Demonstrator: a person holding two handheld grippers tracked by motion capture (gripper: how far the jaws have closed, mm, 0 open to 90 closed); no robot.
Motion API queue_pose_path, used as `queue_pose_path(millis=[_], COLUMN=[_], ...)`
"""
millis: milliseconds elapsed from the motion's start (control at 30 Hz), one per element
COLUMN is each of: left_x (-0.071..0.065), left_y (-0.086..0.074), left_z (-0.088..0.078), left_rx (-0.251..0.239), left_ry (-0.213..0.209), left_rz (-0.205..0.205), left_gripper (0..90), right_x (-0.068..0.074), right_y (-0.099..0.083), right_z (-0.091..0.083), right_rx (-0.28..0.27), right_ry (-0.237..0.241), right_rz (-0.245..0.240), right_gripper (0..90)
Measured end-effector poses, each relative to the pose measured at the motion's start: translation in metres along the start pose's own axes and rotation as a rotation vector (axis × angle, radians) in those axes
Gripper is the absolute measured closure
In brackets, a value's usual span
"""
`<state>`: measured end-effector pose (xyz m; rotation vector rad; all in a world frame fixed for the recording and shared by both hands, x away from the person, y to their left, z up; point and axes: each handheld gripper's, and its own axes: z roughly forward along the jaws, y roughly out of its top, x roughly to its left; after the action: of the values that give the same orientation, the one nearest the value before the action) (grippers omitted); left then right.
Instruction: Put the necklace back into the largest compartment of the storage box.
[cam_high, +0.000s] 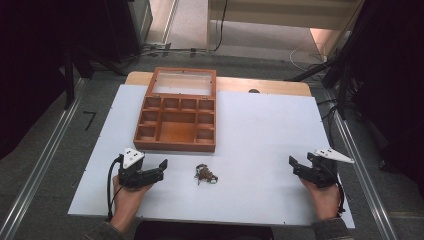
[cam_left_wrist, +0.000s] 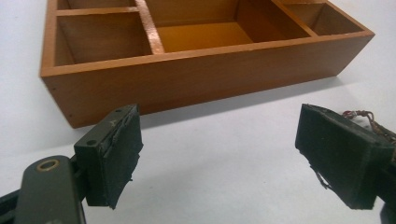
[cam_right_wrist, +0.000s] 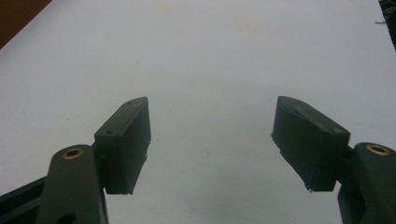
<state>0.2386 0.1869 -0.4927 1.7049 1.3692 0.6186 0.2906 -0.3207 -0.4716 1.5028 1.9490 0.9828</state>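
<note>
A wooden box (cam_high: 174, 145) with several compartments stands at the back left of the white board, its glass lid (cam_high: 183, 83) tipped open behind it. In front of the box lies a small tangled brown trinket (cam_high: 205, 174). My left gripper (cam_high: 160, 170) rests open on the board just left of the trinket. In the left gripper view the left gripper (cam_left_wrist: 219, 158) holds nothing, the box (cam_left_wrist: 201, 79) stands close ahead, and the trinket (cam_left_wrist: 371, 123) peeks from behind the right-hand jaw. My right gripper (cam_high: 294, 166) sits open at the right; in its own view the right gripper (cam_right_wrist: 212, 140) is empty.
The white board (cam_high: 265, 130) covers a wooden table (cam_high: 280, 87) whose back edge shows behind it. Grey floor with metal rails runs along both sides. Cables and dark stands crowd the back corners.
</note>
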Motion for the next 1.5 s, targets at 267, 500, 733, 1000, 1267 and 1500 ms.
queue_pose_path(millis=[267,500,733,1000,1267,1500], left_x=[-0.008,-0.014,-0.022,-0.030,-0.037,-0.044], left_y=[0.001,0.001,0.002,0.002,0.002,0.002], left_z=[0.005,0.008,0.012,0.017,0.020,0.023], left_rx=[0.009,0.008,0.013,0.021,0.026,0.027], left_ry=[-0.022,-0.034,-0.050,-0.069,-0.088,-0.107], left_rz=[0.018,0.020,0.031,0.042,0.051,0.061], left_gripper=[14.7,14.8,14.8,14.8,15.4,15.5], right_x=[0.000,0.000,0.000,0.000,0.000,0.000], right_y=[0.000,0.000,0.000,0.000,0.000,0.000], right_z=[0.000,0.000,0.000,0.001,0.001,0.001], right_rx=[0.000,0.000,0.003,0.002,0.004,0.004], right_ry=[0.002,0.002,0.003,0.004,0.003,0.001], right_rz=[0.000,0.001,-0.001,0.000,0.000,-0.001], right_gripper=[26.1,26.0,26.0,24.9,24.8,23.2])
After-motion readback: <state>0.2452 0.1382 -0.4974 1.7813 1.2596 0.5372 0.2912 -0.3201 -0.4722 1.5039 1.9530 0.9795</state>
